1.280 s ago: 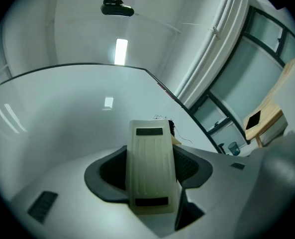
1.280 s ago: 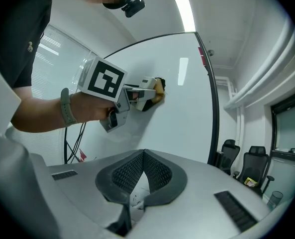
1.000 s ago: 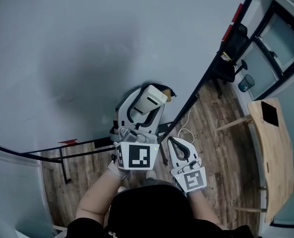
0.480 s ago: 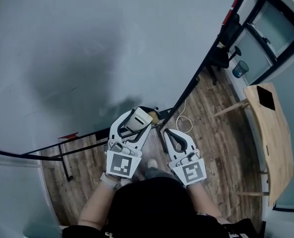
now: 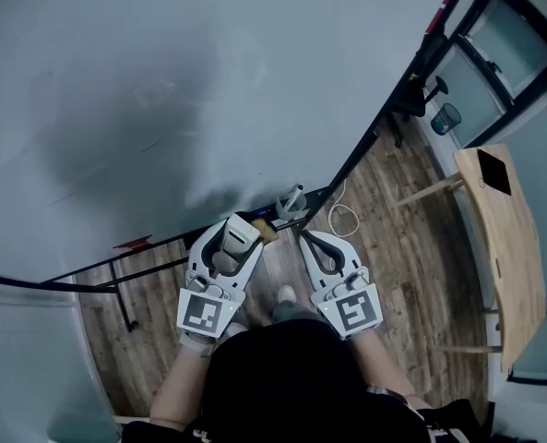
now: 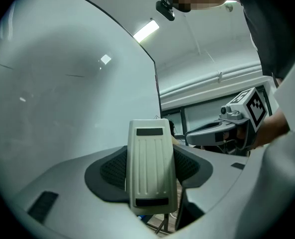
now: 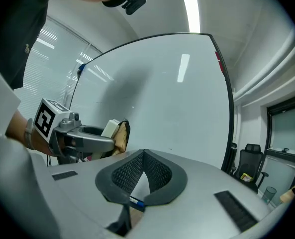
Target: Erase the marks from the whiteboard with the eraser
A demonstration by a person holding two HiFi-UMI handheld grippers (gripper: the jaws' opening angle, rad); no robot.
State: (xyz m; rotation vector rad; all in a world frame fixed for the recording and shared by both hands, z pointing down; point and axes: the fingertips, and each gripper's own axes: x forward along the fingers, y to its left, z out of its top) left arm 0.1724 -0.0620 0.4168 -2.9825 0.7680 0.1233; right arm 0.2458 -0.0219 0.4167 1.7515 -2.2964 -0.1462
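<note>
L fingers point(image 6: 112, 171) clamp the eraser point(image 6: 152, 166) by its sides, ribbed back twd the camera. R fingers point(image 7: 159, 176) closed tip to tip, nothing btwn. In head view L gripper point(image 5: 239, 233) & R gripper point(image 5: 307, 239) sit side by side, low, at the board point(image 5: 208, 81) bottom edge, over wood floor point(image 5: 393, 238). Eraser near that edge; can't tell if it touches. Faint thin lines on board.

Wood plank floor point(image 5: 393, 247) fills the head view's lower right. A wooden table point(image 5: 513, 247) stands at the right edge. A black office chair point(image 5: 411, 109) sits upper right beside glass panels point(image 5: 496, 52). A ceiling strip light point(image 7: 190, 6) glows at the top of the right gripper view.
</note>
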